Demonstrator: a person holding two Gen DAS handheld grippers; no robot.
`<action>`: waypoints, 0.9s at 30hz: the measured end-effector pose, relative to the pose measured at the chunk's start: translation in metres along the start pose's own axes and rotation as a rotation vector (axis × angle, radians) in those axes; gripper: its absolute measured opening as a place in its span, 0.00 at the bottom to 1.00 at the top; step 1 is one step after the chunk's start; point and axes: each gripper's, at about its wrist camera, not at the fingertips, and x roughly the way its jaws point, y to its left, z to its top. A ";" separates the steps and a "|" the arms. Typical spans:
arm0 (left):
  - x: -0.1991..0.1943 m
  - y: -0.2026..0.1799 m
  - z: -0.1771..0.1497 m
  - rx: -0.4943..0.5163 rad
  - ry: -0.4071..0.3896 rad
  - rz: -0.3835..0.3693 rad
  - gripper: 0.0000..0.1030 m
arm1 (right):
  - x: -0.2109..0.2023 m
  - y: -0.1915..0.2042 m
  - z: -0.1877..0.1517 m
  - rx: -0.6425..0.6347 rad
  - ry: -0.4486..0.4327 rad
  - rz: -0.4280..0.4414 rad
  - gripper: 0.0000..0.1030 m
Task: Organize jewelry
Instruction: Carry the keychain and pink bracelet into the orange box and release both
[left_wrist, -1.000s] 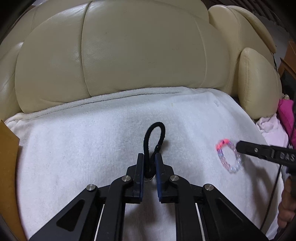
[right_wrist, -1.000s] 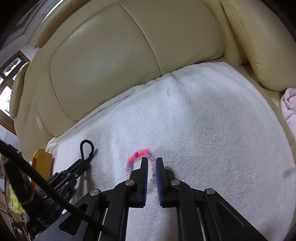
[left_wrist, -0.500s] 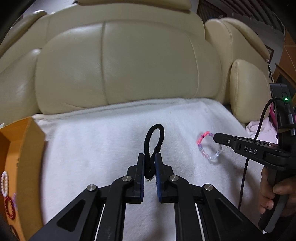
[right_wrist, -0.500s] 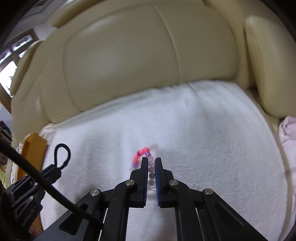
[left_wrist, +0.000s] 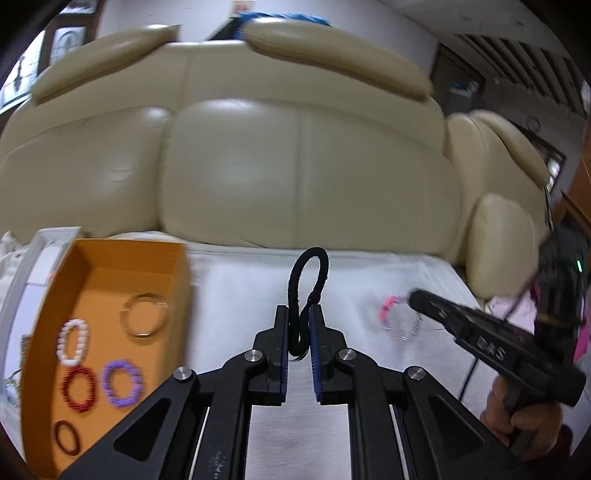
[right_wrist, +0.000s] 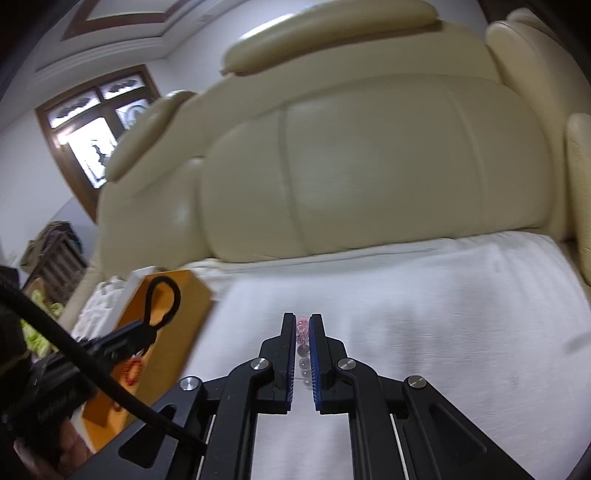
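Note:
My left gripper (left_wrist: 298, 314) is shut on a black hair tie (left_wrist: 308, 280), held up above the white towel (left_wrist: 240, 288). It also shows in the right wrist view (right_wrist: 162, 302) in front of the orange box. My right gripper (right_wrist: 303, 325) is shut on a pink and clear bead bracelet (right_wrist: 302, 347); in the left wrist view the bracelet (left_wrist: 400, 319) hangs from its tip above the towel. An orange box (left_wrist: 110, 266) at the left holds a white bead bracelet (left_wrist: 73, 341), a gold bangle (left_wrist: 146, 314), a purple bracelet (left_wrist: 122, 382), a red bracelet (left_wrist: 78, 387) and a dark hair tie (left_wrist: 68, 437).
A cream leather sofa back (left_wrist: 295, 155) rises behind the towel, with an armrest (left_wrist: 506, 243) at the right. White cloth (right_wrist: 99, 306) and a white box edge (left_wrist: 40, 258) lie left of the orange box. Pink fabric (left_wrist: 580, 336) lies at the far right.
Both grippers have risen off the towel with their items and swung left. The orange box and its contents have come into full view.

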 end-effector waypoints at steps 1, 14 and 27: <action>-0.005 0.013 0.001 -0.014 -0.009 0.012 0.10 | 0.000 0.007 -0.001 -0.009 -0.005 0.007 0.08; -0.022 0.194 -0.004 -0.308 0.011 0.241 0.10 | 0.049 0.129 0.008 -0.088 0.083 0.186 0.08; -0.015 0.237 0.003 -0.379 0.013 0.197 0.10 | 0.207 0.251 0.012 -0.168 0.401 0.172 0.08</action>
